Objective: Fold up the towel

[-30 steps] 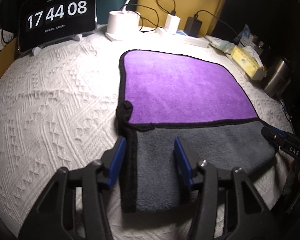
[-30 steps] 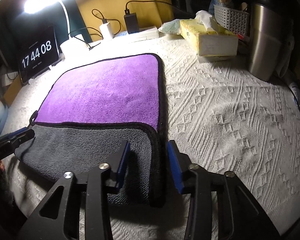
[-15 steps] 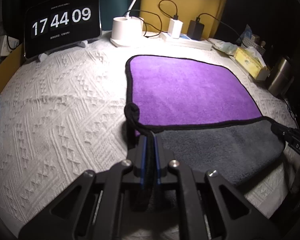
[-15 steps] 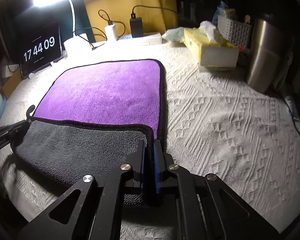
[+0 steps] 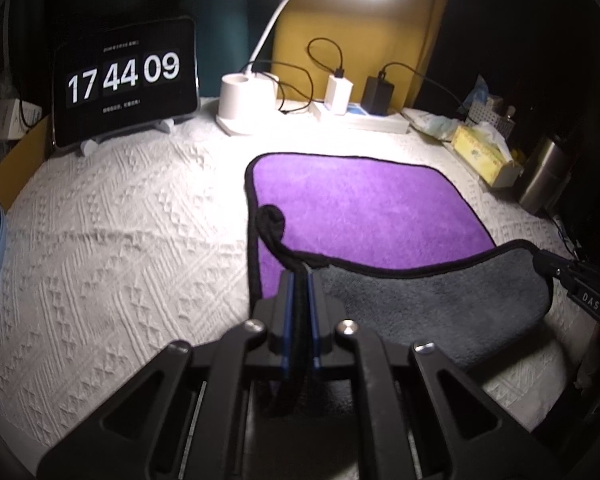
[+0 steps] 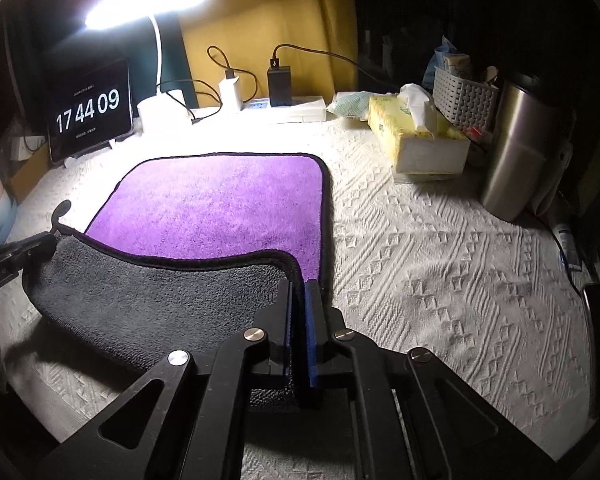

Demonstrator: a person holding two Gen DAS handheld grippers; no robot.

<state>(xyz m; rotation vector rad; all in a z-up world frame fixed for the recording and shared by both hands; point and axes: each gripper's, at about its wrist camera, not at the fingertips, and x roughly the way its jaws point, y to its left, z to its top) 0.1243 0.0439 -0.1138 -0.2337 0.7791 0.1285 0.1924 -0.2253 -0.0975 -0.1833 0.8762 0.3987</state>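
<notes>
The towel (image 5: 364, 208) lies on the white textured cloth, purple side up, with a black hem; its near edge is turned over and shows the grey underside (image 5: 420, 304). My left gripper (image 5: 299, 276) is shut on the towel's near left corner, by the black hanging loop (image 5: 271, 216). My right gripper (image 6: 299, 284) is shut on the towel (image 6: 220, 204) at its near right corner. Both corners are lifted off the cloth and the grey flap (image 6: 156, 292) sags between them. Each gripper shows at the edge of the other's view.
At the back stand a clock tablet (image 5: 126, 80), a white lamp base (image 5: 246, 98) and a power strip with chargers (image 5: 360, 114). On the right are a tissue box (image 6: 416, 140), a white basket (image 6: 466, 98) and a steel flask (image 6: 516, 144).
Both grippers closed on the near corners of the towel, then lifted them up. The grey flap has risen off the cloth and the cameras sit higher.
</notes>
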